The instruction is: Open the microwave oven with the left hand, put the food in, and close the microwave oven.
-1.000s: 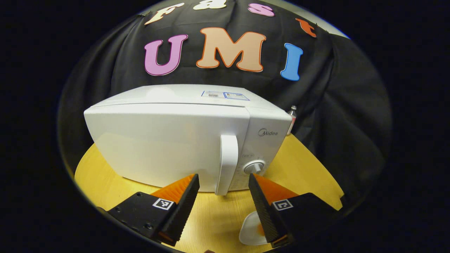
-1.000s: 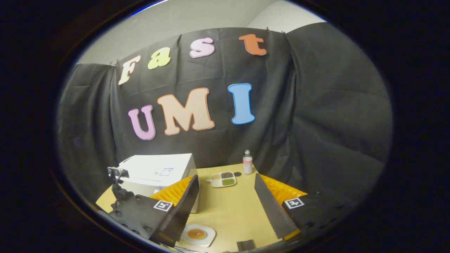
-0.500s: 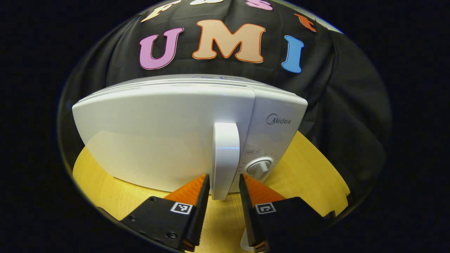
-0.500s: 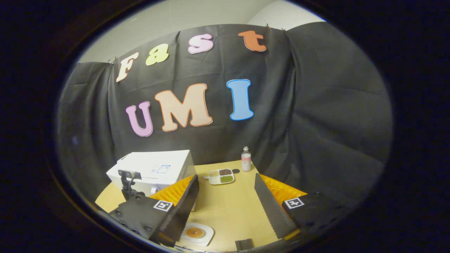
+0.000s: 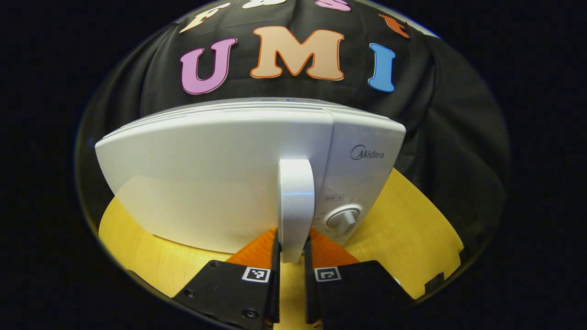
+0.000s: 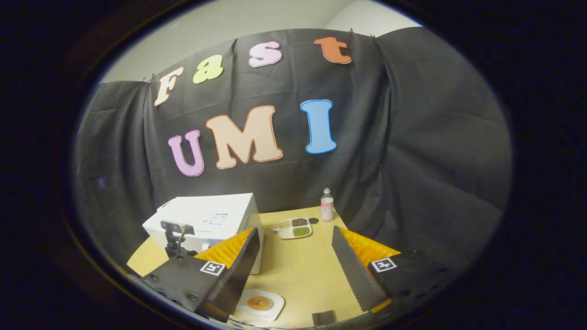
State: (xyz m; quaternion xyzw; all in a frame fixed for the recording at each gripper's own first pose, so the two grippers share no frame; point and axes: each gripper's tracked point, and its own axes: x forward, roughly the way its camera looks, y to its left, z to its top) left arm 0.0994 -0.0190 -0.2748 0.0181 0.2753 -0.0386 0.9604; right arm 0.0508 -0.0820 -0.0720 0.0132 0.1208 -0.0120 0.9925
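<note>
At six o'clock, the left gripper (image 5: 290, 256) is clamping the door handle (image 5: 296, 206) low. Pulling off-line is risking slipping off, or dragging the microwave (image 5: 220, 178).

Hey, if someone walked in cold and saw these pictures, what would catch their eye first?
The big white microwave on the yellow table, door shut, with the left claw closed on the lower end of its upright handle. In the right gripper view, the right claw hangs open above the table, a plate of food below it.
</note>
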